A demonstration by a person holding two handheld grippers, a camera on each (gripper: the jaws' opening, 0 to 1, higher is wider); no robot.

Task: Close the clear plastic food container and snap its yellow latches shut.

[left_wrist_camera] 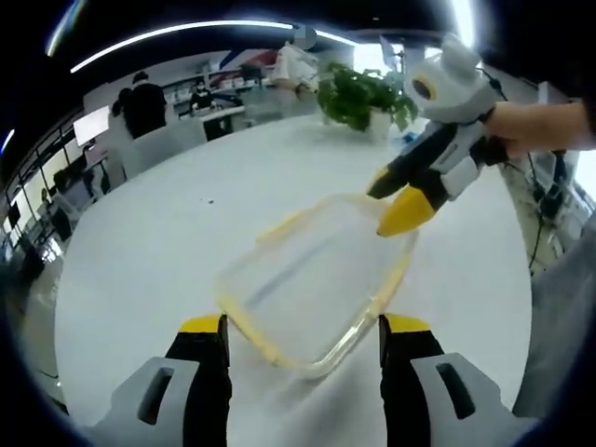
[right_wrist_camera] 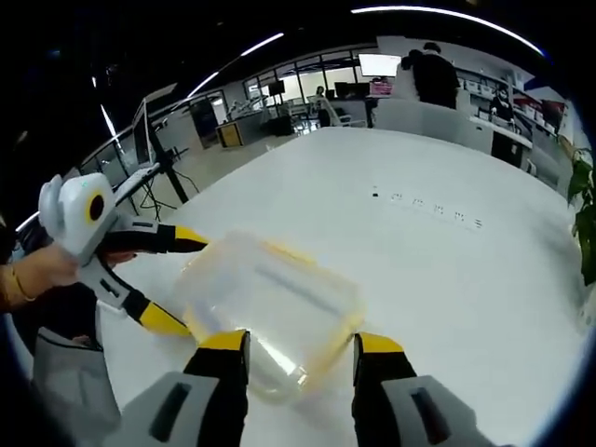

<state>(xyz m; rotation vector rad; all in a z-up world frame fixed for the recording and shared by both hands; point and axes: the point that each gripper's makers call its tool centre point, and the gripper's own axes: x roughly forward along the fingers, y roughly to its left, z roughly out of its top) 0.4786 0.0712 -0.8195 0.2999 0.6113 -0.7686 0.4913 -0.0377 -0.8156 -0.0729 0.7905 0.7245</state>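
Closing in on the container from both ends

While the clear container [left_wrist_camera: 312,279] sits on the white desk [left_wrist_camera: 168,233] between my two grippers, I judge the step in hand is pressing its yellow latches [left_wrist_camera: 391,284] home. My left gripper [left_wrist_camera: 303,340] stands wide open, fingers straddling the near edge, holding nothing. My right gripper [right_wrist_camera: 300,358] is likewise open around the opposite end, empty. Its lid appears to lie on already, and I see nothing inside. Next I should need to bring fingers onto a latch and squeeze. A potted plant [left_wrist_camera: 363,93] stands far off
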